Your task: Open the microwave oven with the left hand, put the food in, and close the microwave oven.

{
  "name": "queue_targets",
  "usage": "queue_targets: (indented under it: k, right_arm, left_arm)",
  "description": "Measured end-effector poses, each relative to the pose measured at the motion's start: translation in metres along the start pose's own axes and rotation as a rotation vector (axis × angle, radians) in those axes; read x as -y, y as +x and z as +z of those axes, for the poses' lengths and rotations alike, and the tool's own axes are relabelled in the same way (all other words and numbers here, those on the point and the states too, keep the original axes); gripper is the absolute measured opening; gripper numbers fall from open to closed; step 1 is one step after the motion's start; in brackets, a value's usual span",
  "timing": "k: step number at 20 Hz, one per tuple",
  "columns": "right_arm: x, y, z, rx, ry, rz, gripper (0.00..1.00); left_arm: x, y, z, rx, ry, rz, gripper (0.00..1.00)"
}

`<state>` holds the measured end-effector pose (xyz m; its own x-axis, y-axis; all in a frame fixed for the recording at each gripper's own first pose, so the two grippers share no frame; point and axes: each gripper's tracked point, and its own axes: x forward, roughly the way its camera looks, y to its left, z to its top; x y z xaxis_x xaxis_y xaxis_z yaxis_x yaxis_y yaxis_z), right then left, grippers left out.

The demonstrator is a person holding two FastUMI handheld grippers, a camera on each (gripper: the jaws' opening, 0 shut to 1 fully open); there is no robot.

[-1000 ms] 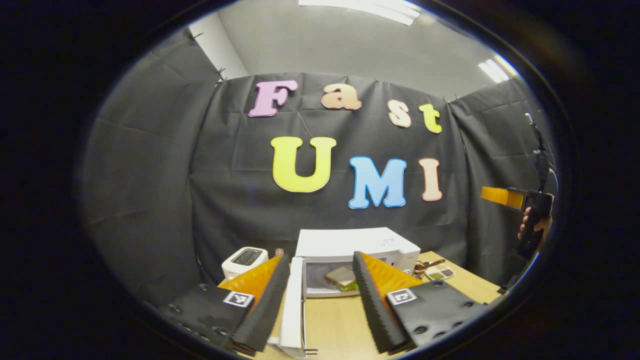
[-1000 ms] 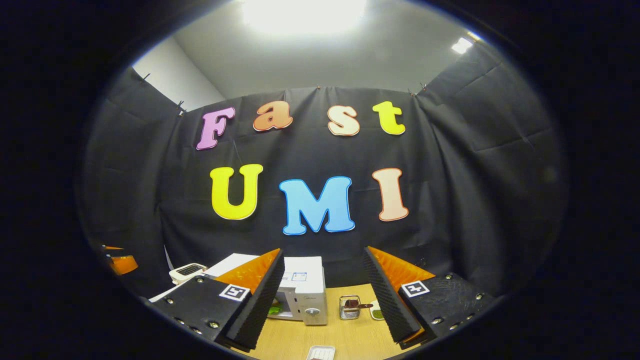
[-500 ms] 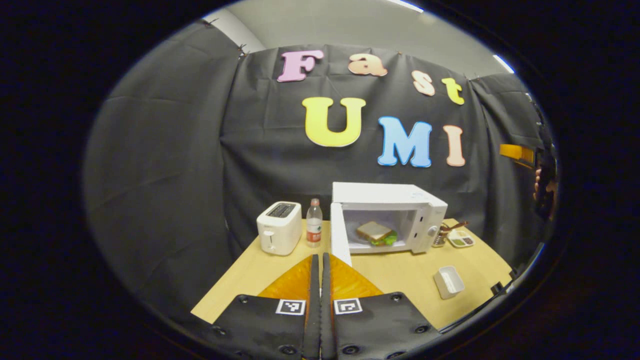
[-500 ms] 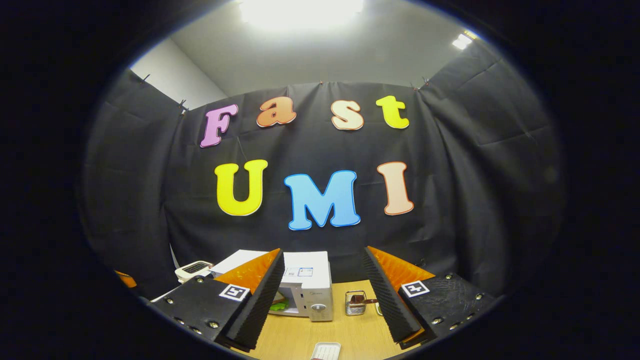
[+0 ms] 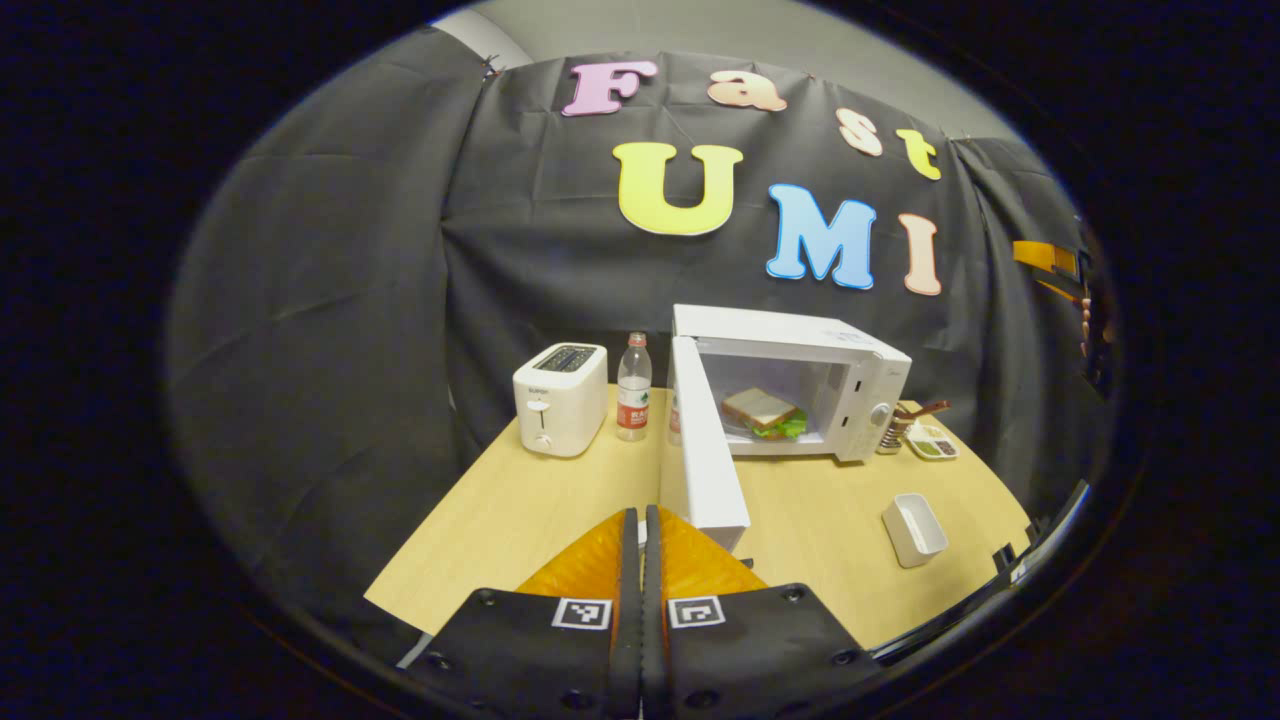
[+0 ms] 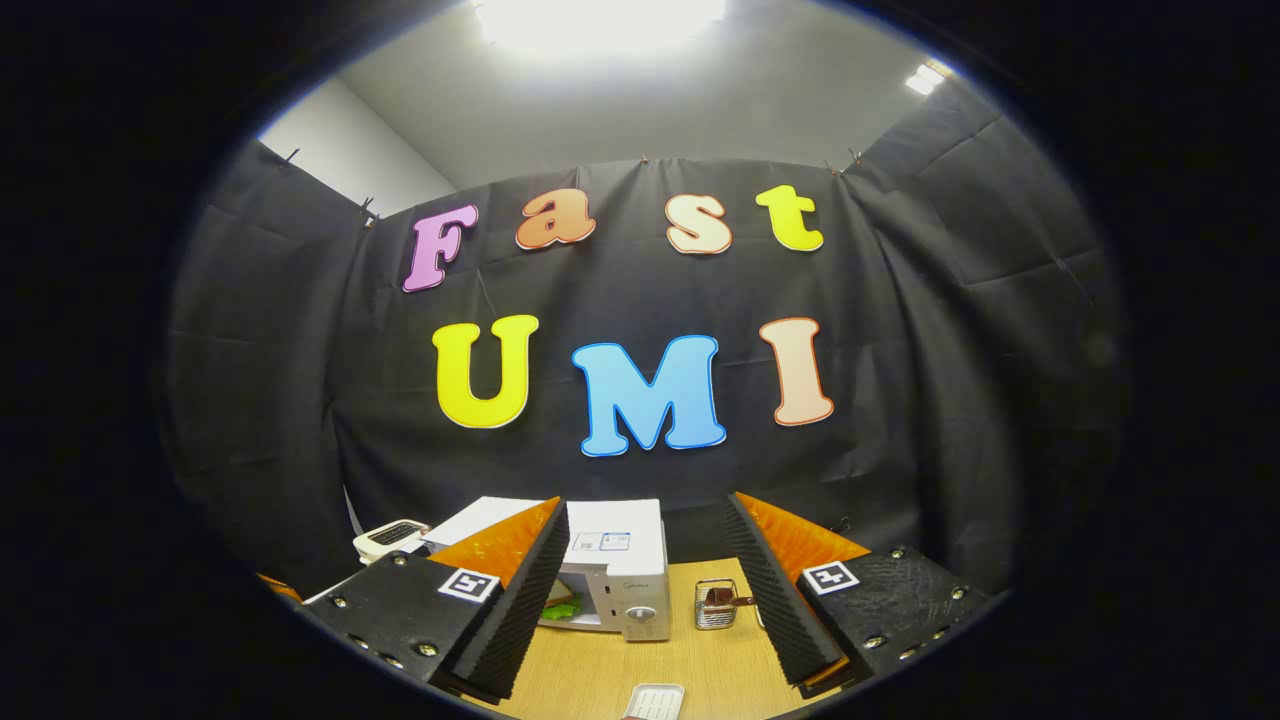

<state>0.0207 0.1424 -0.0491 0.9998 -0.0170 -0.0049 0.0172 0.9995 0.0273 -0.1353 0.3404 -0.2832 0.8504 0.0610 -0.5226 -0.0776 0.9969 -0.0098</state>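
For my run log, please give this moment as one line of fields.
stage: food in, door not closed | microwave door: open | sandwich: inside microwave | left gripper: shut, empty | right gripper: open, empty

Left claw [image 5: 641, 560] fingers pressed together with nothing between them, right claw [image 6: 650, 590] fingers spread wide apart, empty, held level

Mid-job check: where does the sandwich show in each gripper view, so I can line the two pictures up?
Left gripper view: the sandwich lies inside the open microwave, right of centre, past the door.
Right gripper view: a sliver of it peeks from the microwave cavity, low and left of centre, beside the right claw's left finger.
Shared landmark: the white toaster, left of the microwave in both views.
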Motion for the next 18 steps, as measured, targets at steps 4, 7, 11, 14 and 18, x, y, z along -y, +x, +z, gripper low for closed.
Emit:
queue_targets:
  k: [4, 7, 11, 14, 18]
  right_arm:
    - [0.013, 0.0, -0.004, -0.009, 0.001, -0.022, 0.94]
    - [0.021, 0.003, -0.007, -0.017, 0.0, -0.03, 0.94]
    - [0.025, 0.008, -0.009, -0.021, -0.008, -0.022, 0.94]
    - [0.03, 0.01, -0.007, -0.021, -0.008, -0.012, 0.94]
    - [0.043, 0.016, -0.008, -0.025, -0.018, -0.014, 0.94]
  left_arm:
    - [0.011, 0.004, -0.008, -0.023, 0.015, -0.015, 0.07]
    - [0.024, 0.0, -0.009, -0.024, 0.007, -0.025, 0.07]
    - [0.058, 0.003, -0.012, -0.034, 0.02, -0.07, 0.06]
    - [0.085, 0.006, -0.011, -0.05, 0.052, -0.11, 0.07]
    - [0.127, 0.014, -0.011, -0.062, 0.06, -0.159, 0.06]
